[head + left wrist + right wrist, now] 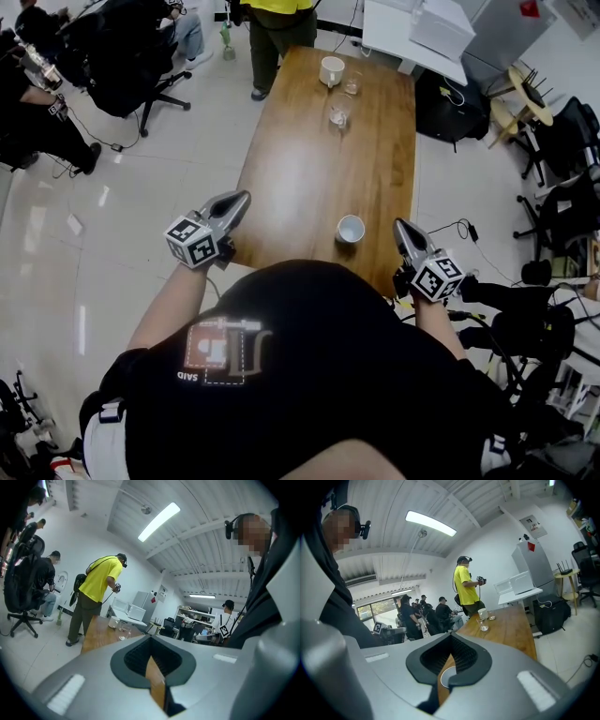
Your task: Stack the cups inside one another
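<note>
Both tools are held at the counter (300,169) end where the white cup (350,229) stands. The left tool (241,198) is well to the cup's left and the right tool (400,225) just to its right. Both are closed on nothing, probably idling between grasps. The cup is upright and looks empty. Far beyond it, a mug (332,70) and two glasses (338,116) (351,86) stand apart, none nested.

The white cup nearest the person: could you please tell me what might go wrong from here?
1. The white cup stands near the table's near edge, beside the shut right gripper; a careless sweep could knock it off.
2. The glass cups and the white mug stand at the far end, a long reach, and glass may crack if stacked roughly.
3. The left gripper is shut too; both must open before any grasp.
</note>
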Demonstrator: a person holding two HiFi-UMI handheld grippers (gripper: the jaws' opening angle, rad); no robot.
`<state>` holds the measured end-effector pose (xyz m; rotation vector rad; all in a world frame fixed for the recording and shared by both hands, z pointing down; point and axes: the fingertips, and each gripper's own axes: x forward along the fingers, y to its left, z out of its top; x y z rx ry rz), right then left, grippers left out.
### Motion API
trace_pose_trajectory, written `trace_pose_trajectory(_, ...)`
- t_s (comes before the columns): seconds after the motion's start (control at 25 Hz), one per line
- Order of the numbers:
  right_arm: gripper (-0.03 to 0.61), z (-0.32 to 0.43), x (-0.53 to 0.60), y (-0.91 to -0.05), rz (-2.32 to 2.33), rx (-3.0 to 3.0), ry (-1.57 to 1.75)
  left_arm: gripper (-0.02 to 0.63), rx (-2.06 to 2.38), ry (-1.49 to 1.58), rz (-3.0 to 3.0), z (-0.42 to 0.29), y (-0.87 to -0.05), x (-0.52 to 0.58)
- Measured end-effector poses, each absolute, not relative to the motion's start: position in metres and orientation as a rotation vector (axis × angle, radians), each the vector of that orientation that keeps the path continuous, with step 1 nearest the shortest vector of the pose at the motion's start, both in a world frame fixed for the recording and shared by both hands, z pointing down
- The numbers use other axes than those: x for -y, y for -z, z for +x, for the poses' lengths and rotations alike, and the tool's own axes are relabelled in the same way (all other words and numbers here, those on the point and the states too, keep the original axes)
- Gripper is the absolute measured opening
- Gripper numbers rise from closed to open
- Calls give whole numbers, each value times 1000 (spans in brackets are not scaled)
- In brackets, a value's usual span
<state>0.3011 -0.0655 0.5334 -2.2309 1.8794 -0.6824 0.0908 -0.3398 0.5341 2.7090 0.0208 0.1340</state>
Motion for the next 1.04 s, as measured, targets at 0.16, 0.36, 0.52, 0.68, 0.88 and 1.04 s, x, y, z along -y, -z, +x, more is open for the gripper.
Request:
trace_pose_trajectory(0.16,12,301,63,-536,-2267,-1894,695,2,-27,-144,2709,91,-534,339)
trace_pose_trajectory(0.36,11,298,64,-536,-2264,-1915,688,2,-31,-146,2716,92,-534,337)
trace_pose_trajectory(0.52,11,296,64,-536,-2264,-1930,687,2,-31,-147,2716,91,-534,335)
trace_pose_trajectory(0.68,11,295,66,-536,-2258,-1943,687,2,-32,-157,2717,93,-535,334)
trace_pose_trajectory(0.88,11,297,67,-536,-2258,-1938,682,2,-36,-162,2717,93,-534,334)
trace_pose_trajectory(1.04,11,295,68,-538,-2250,-1951,693,2,-39,-164,2714,95,-538,333)
